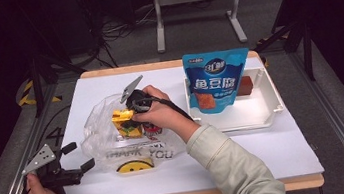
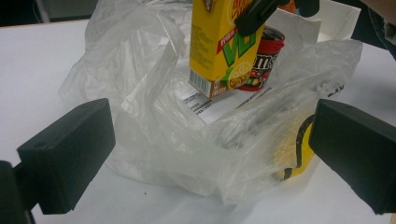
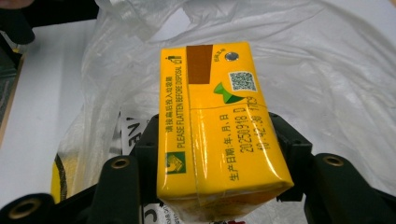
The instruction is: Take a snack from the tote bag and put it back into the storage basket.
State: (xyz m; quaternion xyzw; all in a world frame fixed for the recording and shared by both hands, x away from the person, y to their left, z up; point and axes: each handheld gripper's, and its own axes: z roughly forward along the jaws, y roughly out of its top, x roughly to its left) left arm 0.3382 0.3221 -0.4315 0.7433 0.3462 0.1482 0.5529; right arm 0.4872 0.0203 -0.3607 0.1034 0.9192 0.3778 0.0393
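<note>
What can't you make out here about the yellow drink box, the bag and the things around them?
- Yellow drink carton: its bottom, right gripper view, cut off behind the right gripper.
- Red candy tub: most of its label, left gripper view, hidden by the carton.
- Brown block in the white tray: high view, half hidden by the blue snack pouch, too small to identify.
- Plastic bag: its printing, crumpled and blurred.

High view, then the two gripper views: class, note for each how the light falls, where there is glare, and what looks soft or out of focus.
High view: the white table is brightly lit and the room behind is dark. Left gripper view: the plastic bag glints with pale highlights, and the near jaws look soft. Right gripper view: the yellow carton is sharp enough that its print reads, with sheen on its glossy top; the jaws at the bottom edge blur.
</note>
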